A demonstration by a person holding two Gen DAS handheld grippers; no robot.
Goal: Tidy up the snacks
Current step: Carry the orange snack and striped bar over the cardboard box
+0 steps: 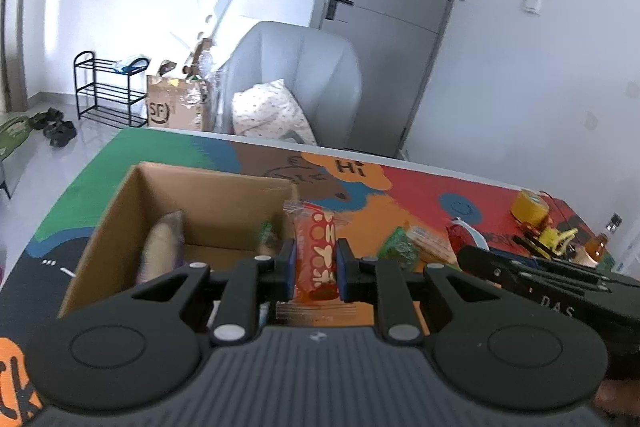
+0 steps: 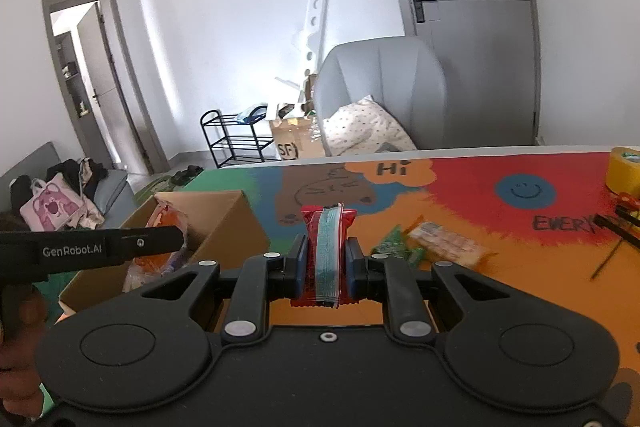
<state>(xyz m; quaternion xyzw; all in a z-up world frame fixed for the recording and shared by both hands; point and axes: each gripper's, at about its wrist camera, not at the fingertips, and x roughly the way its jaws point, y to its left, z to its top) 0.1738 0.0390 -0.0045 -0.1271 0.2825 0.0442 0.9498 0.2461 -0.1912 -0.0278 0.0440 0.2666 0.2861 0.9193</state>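
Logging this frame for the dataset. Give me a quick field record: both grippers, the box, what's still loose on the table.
left gripper: shut on orange snack packet, near the box edge
right gripper: shut on red snack packet, above the table
cardboard box: open, already holds several snacks
loose on table mat: green packet, pale cracker packet
also on table: yellow tape roll
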